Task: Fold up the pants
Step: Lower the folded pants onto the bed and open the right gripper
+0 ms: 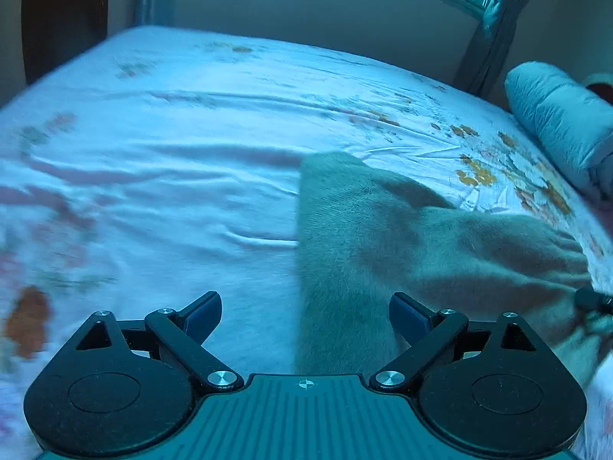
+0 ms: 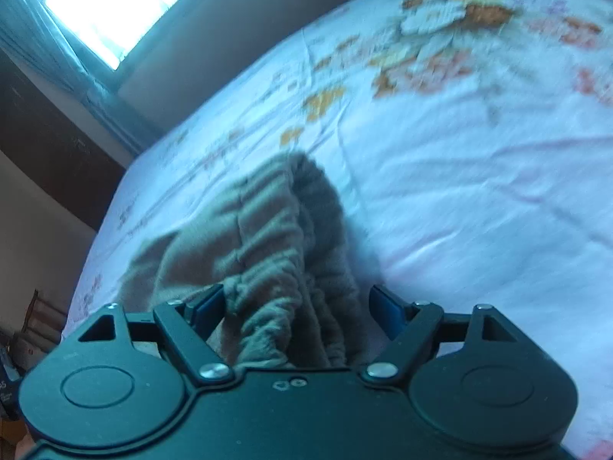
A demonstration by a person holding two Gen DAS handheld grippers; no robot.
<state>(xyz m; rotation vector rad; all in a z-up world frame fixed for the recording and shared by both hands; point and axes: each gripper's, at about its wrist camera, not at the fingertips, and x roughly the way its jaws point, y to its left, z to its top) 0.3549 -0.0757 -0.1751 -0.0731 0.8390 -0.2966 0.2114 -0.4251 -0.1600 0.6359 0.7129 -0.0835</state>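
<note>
Tan fleece pants (image 1: 402,237) lie on a white floral bedsheet (image 1: 172,153). In the left wrist view they spread from the centre to the right edge. My left gripper (image 1: 305,316) is open, low over the pants' left edge, touching nothing. In the right wrist view the gathered elastic waistband (image 2: 283,253) runs up between my fingers. My right gripper (image 2: 297,306) is open around the waistband, with its left pad (image 2: 208,304) touching the cloth. The right gripper's tip (image 1: 592,301) shows at the pants' right end in the left wrist view.
A rolled pale blue blanket (image 1: 555,115) lies at the bed's right side. A curtain (image 1: 494,11) and window (image 2: 111,4) stand beyond the bed's far edge. A dark wooden headboard (image 1: 61,15) rises at the far left. The sheet (image 2: 479,191) spreads right of the pants.
</note>
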